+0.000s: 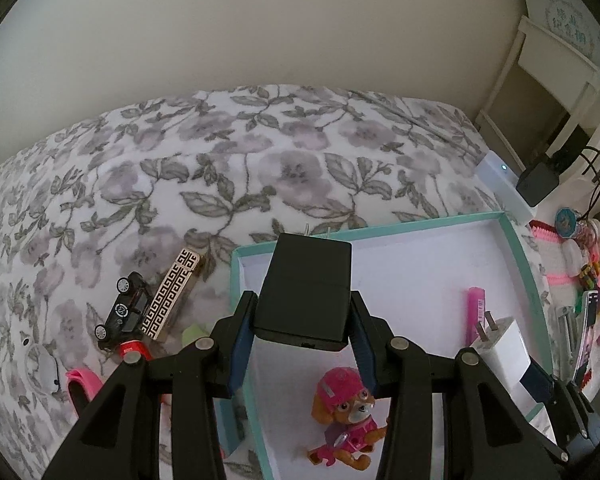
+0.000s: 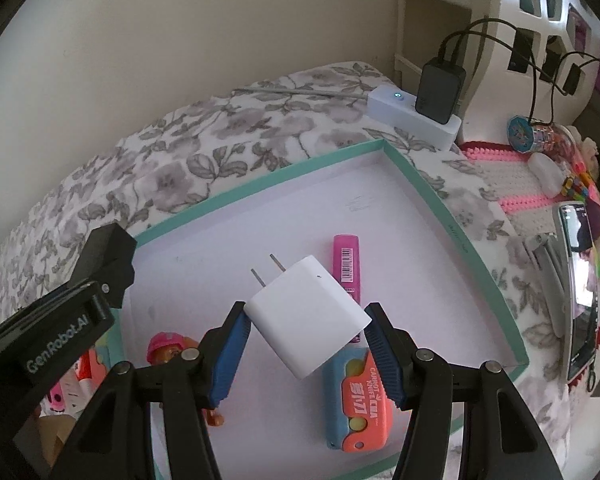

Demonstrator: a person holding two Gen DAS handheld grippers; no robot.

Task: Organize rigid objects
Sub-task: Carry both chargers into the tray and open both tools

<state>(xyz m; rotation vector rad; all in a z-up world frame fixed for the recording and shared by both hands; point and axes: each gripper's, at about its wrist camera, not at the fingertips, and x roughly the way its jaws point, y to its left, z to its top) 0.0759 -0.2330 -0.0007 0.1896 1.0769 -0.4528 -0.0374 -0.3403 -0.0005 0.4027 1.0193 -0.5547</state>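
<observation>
The left gripper (image 1: 304,344) has its blue-padded fingers (image 1: 242,344) clamped on the sides of a black rectangular plastic power adapter (image 1: 306,292), whose two metal prongs point away from the camera, and it holds the adapter above the near-left part of a shallow white cardboard box lid with a teal rim (image 1: 420,280). The right gripper (image 2: 308,354) likewise pinches a white square plastic wall charger (image 2: 308,312) between its ribbed blue pads (image 2: 384,354), the charger turned corner-down with its two prongs aimed up and to the left, raised over the middle of the same lid (image 2: 380,184). On the lid's white floor, under the right gripper, lies an orange-and-blue plastic utility knife (image 2: 358,404), and just beyond the white charger lies a slim pink rectangular stick with a barcode label (image 2: 348,264). Near the lid's front-left corner stands a small brown toy puppy figure in a pink helmet and suit (image 1: 348,416). Left of the lid, on the grey-and-white floral blanket (image 1: 220,168), rest a black toy car (image 1: 122,312) and, touching its side, a flat bar with a black-and-cream key pattern (image 1: 172,292); a pink curved band (image 1: 82,380) lies nearer the camera. Beyond the lid's far-right corner sits a white power strip with a lit dot (image 2: 412,114) and a black plug brick (image 2: 438,92) seated in it. To the right of the lid, a pink-and-cream crocheted mat (image 2: 512,176) carries small colourful trinkets, and a phone (image 2: 580,280) stands at its edge.
</observation>
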